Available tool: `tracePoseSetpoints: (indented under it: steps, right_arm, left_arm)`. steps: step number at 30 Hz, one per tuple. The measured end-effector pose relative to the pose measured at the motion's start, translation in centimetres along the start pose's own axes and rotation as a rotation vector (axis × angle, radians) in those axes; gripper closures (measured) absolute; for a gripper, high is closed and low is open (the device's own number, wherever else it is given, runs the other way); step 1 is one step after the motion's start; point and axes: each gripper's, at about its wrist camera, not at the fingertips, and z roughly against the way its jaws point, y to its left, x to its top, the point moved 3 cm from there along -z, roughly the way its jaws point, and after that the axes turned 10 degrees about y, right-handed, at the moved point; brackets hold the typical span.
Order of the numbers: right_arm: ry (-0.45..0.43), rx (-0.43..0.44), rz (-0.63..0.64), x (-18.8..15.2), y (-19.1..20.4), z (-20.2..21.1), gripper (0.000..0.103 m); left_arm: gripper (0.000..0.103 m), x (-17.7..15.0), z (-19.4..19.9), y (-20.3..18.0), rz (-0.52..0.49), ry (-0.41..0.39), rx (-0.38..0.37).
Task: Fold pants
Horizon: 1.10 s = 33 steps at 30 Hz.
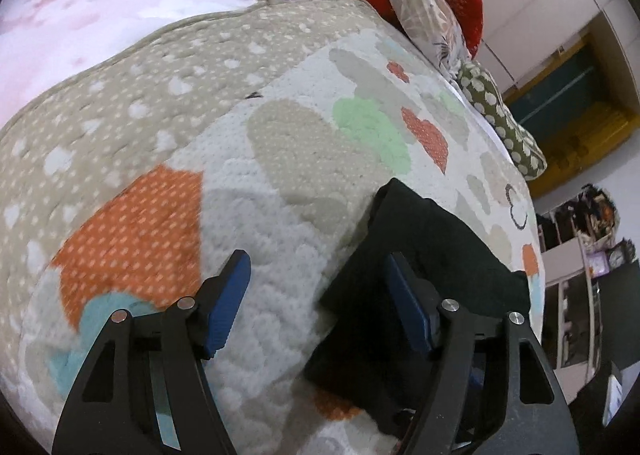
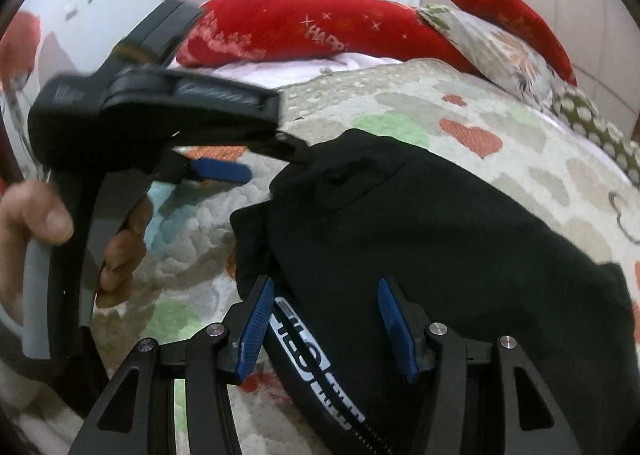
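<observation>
Your left gripper (image 1: 316, 287) stands spread wide over the quilt (image 1: 256, 183), nothing between its blue pads (image 1: 228, 303). The black pants (image 1: 432, 247) lie under and around its right finger only; the left finger hangs above bare quilt, apart from the cloth.

Your right gripper (image 2: 326, 319) points down at the pants (image 2: 440, 223), jaws parted about halfway. The dark fabric lies between and beneath its fingers, and the white-lettered waistband (image 2: 308, 359) runs just inside the left pad (image 2: 256, 327). Whether either pad presses the cloth, the view does not settle; no pinch shows.

From the right wrist view, the left gripper (image 2: 256, 159) sits ahead and to the left, blurred, its tip at the far left corner of the pants. Your left hand (image 2: 44, 223) wraps the handle, further left still.

The pants rest bunched on the quilt, spreading ahead and to the right of the right gripper. Red pillows (image 2: 304, 31) lie beyond, at the far edge of the bed, with a patterned pillow (image 2: 500, 51) to their right.
</observation>
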Motion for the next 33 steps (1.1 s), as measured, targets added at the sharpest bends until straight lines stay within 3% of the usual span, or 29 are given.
tracePoseSetpoints:
  steps: [4,6,9,10,15,18,22,24,29,33]
  right_arm:
    - [-0.008,-0.025,-0.007,0.2,-0.5,-0.6,0.064]
    - [-0.019,0.032,-0.045,0.3,-1.1,-0.4,0.075]
    - [-0.054,0.125,-0.13,0.4,-2.5,0.7,0.087]
    - [-0.069,0.16,-0.161,0.4,-3.0,1.3,0.089]
    - [-0.106,0.31,-0.246,-0.2,-4.1,3.5,0.09]
    - [-0.083,0.354,-0.244,-1.0,-3.0,3.5,0.09]
    - [-0.006,0.346,-0.251,-2.2,-1.3,0.4,0.09]
    - [-0.004,0.33,-0.242,-2.2,-1.1,0.0,0.09]
    - [0.004,0.396,-0.303,-2.3,-3.2,2.4,0.089]
    - [-0.114,0.214,-0.408,-3.6,-9.2,7.0,0.089]
  left_arm:
    - [0.033,0.4,-1.4,-2.1,-0.092,0.021,-0.013]
    - [0.059,0.5,-2.3,-2.9,-0.122,0.055,-0.045]
    - [0.077,0.5,-2.0,-3.4,-0.14,0.062,-0.056]
    - [0.089,0.5,-1.6,-3.6,-0.144,0.065,-0.072]
    - [0.089,-0.8,3.0,-4.5,-0.182,-0.008,-0.129]
    - [0.089,-2.1,3.7,-4.0,-0.193,-0.017,-0.089]
    - [0.088,-3.0,1.2,-1.9,-0.16,0.007,0.023]
    - [0.088,-3.0,0.7,-1.6,-0.156,0.007,0.026]
    - [0.086,-2.9,1.3,-1.7,-0.18,-0.015,0.071]
    - [0.086,-2.6,2.3,-1.5,-0.183,-0.083,0.113]
